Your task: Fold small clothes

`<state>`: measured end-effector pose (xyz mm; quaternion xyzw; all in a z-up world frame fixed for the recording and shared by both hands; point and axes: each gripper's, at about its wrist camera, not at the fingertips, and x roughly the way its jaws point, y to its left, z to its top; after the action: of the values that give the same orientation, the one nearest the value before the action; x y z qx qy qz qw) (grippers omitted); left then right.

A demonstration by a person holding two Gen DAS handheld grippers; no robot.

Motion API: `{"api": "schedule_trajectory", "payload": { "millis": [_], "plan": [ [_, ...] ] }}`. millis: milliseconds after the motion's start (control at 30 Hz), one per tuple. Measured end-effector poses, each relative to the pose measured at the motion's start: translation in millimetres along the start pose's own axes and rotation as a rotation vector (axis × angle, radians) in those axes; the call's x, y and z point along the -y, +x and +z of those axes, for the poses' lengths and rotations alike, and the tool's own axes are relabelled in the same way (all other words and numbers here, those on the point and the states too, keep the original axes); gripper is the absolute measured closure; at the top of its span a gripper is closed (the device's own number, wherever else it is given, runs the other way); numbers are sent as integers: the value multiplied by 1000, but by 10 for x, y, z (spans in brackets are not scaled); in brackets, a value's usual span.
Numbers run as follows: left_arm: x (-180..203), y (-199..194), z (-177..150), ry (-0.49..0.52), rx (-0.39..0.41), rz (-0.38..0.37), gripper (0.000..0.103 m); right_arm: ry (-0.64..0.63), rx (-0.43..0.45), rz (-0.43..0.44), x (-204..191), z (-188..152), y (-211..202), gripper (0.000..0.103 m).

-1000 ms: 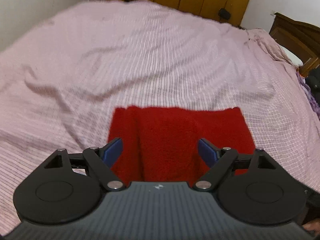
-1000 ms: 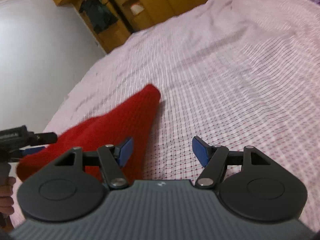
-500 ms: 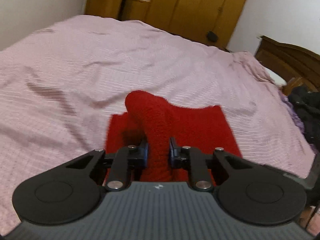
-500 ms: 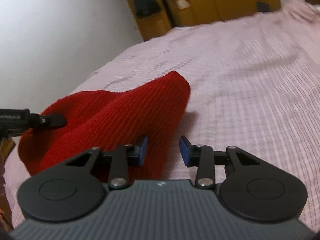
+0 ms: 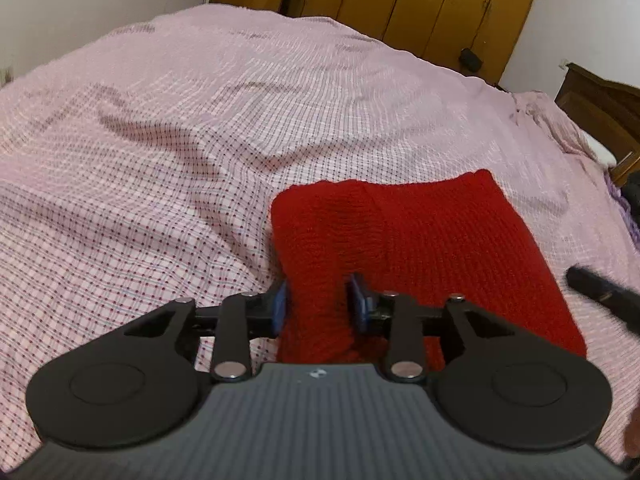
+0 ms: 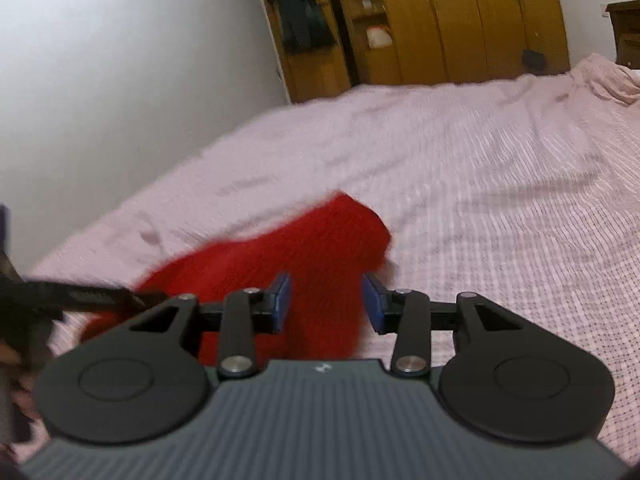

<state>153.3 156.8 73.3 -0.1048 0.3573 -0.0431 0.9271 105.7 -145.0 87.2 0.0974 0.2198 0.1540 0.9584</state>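
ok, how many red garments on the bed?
1. The red knit lies on the checked bedsheet, one edge bunched between the left gripper pads, another part between the right gripper pads. Any others would be out of frame.

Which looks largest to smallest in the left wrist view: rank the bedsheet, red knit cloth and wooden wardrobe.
1. Bedsheet, filling most of the frame.
2. Red knit cloth.
3. Wooden wardrobe, but it is far off and cut by the frame, so its true size is unsure.

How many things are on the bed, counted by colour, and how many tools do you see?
Red knitted cloth: 1
Pink checked bedsheet: 1
Black two-finger tools, left tool and right tool: 2
Total: 4
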Motion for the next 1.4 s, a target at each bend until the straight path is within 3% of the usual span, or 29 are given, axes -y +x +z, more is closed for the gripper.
{"api": "schedule_trajectory", "payload": {
  "millis": [67, 133, 200, 300, 500, 567, 633, 700, 767, 900, 1033, 1167, 1300, 1400],
  "plan": [
    [28, -15, -14, 21, 6, 16, 59, -9, 18, 37, -91, 21, -51, 60],
    [45, -22, -20, 39, 8, 32, 55, -32, -28, 79, -191, -7, 19, 63],
    [55, -6, -33, 67, 4, 57, 51, -9, -86, 86, -209, -106, 155, 60],
    [39, 14, -79, 99, 0, 90, 42, 16, -75, 80, -163, -264, 247, 56],
    [-66, -23, -76, 24, -7, 53, 39, 10, -73, 75, -159, -304, 226, 54],
    [-84, -77, -59, -6, -10, 14, 38, 41, -77, 91, -127, -247, 198, 48],
    [-106, -104, -54, -28, -18, -25, 35, 112, -75, 150, -1, -199, 141, 19],
    [-138, -92, -59, -41, -34, -31, 31, 223, -54, 204, 151, -204, 64, 12],
    [-167, -80, -62, -53, -41, -41, 31, 292, -53, 203, 273, -233, 12, 12],
    [-225, -63, -62, -97, -58, -72, 31, 337, -146, 148, 477, -327, 81, 11],
    [-269, -55, -79, -150, -76, -113, 31, 484, -203, 267, 684, -442, 237, 11],
    [-296, -19, -114, -188, -122, -212, 31, 615, -272, 391, 800, -584, 542, 9],
    [-331, 22, -182, -200, -109, -267, 31, 609, -252, 389, 689, -577, 643, 8],
    [-475, 95, -257, -300, -127, -355, 31, 632, -242, 419, 639, -561, 673, 19]
  ]
}}
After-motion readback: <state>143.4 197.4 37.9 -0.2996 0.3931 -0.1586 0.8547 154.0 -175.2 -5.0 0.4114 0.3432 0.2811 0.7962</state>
